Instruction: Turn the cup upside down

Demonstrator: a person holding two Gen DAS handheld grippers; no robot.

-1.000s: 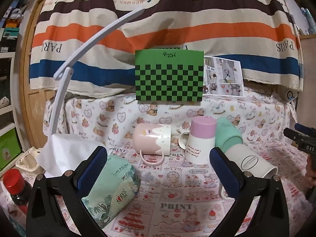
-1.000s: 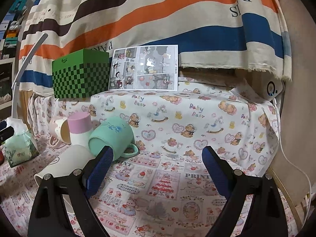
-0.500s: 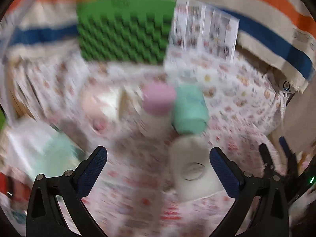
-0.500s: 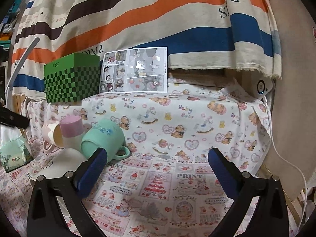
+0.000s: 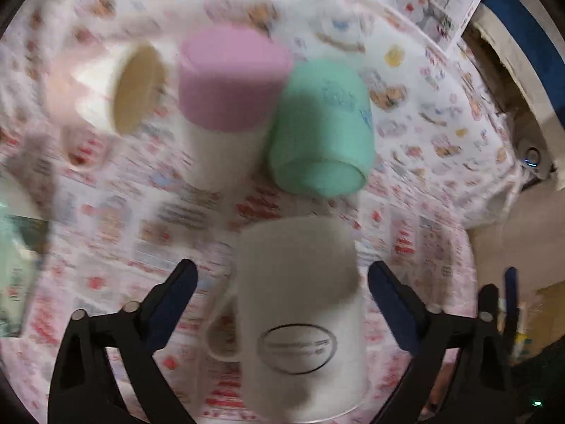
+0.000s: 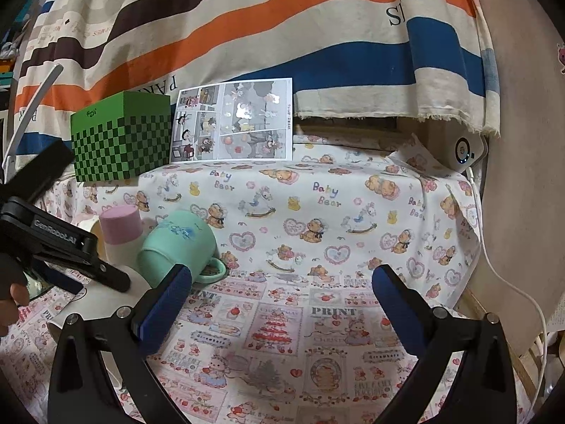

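A white mug (image 5: 300, 318) with an oval logo lies on its side on the printed cloth, its handle to the left. My left gripper (image 5: 282, 286) is open and hangs over it, one finger on each side, apart from it. Behind it lie a mint-green mug (image 5: 321, 130) on its side, a pink-topped white cup (image 5: 226, 106) and a pink-and-cream mug (image 5: 116, 88) on its side. In the right wrist view my right gripper (image 6: 282, 289) is open and empty over bare cloth; the left gripper (image 6: 63, 247) covers most of the white mug (image 6: 99, 300) there.
A green checkered box (image 6: 120, 137) and a comic sheet (image 6: 233, 120) stand on the raised ledge at the back. A tissue pack (image 5: 17, 268) lies at the left. A white device (image 6: 466, 152) with a cable sits at the right edge.
My left gripper has swung forward and down, from facing the cups level to hanging over the white mug. My right gripper has shifted only slightly.
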